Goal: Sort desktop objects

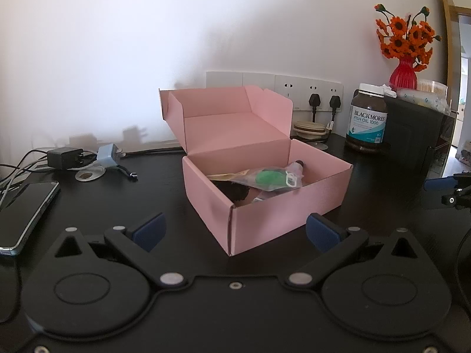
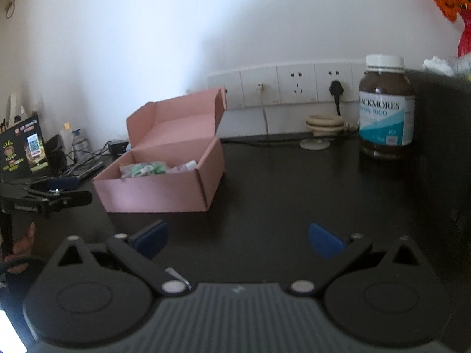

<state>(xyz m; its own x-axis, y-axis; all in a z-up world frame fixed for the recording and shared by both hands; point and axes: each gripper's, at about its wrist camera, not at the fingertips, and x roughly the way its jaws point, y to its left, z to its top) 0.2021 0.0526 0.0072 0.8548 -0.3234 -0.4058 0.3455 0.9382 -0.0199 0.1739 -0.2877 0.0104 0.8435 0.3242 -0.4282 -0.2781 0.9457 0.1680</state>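
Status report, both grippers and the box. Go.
Left gripper open, empty, facing pink box. Right gripper open, empty, over bare desk. Box lid up, bagged items inside. Nothing in the way.

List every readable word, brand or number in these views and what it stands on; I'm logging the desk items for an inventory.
"BLACKMORES" and "FISH OIL 1000": label of the brown supplement bottle, cut to "ACKMORES" and "OIL 1000" in the right wrist view.
Small print lower on that label: too small to read.
Black card with a QR code, at the left of the right wrist view: text too blurred to read.
Pink box, phone, chargers: no readable text.
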